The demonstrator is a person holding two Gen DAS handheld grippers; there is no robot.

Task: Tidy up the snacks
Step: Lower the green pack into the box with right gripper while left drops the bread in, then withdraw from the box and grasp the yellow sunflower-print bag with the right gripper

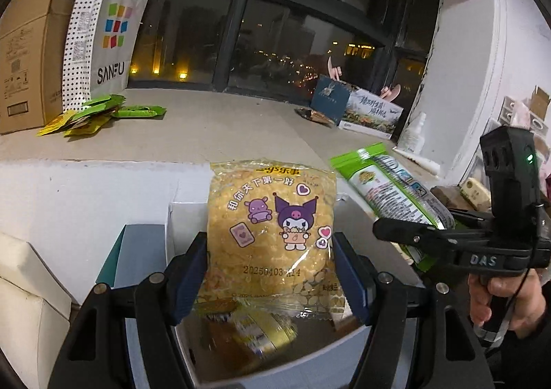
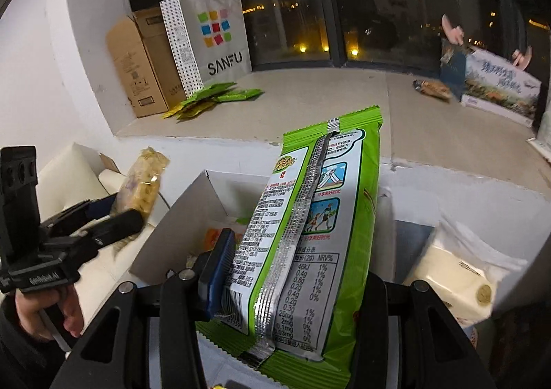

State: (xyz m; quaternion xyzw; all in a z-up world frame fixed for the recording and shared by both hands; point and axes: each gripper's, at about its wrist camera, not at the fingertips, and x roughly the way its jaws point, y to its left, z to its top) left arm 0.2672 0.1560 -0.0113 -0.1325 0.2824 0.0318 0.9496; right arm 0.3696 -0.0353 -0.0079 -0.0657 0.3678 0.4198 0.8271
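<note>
Below both grippers sits an open white cardboard box, its flaps up, with a few snack packets lying in the bottom: a yellow-gold wrapped one shows under the left gripper, the others too blurred to name. The left gripper has its blue-padded fingers pinching a clear yellow corn-snack packet with a purple cartoon print by its lower sides; the packet stands upright above the box, long axis running up and away from the fingers, printed face toward the camera. The right gripper clamps a long green and white foil snack pack near its bottom end, back seam and nutrition table facing the camera, long axis pointing up and away toward the window, tilted slightly right, above the same box. On the beige window ledge behind, a brown cardboard carton and a white paper shopping bag with coloured squares stand side by side, with a loose heap of green and yellow sachets lying at their foot.
</note>
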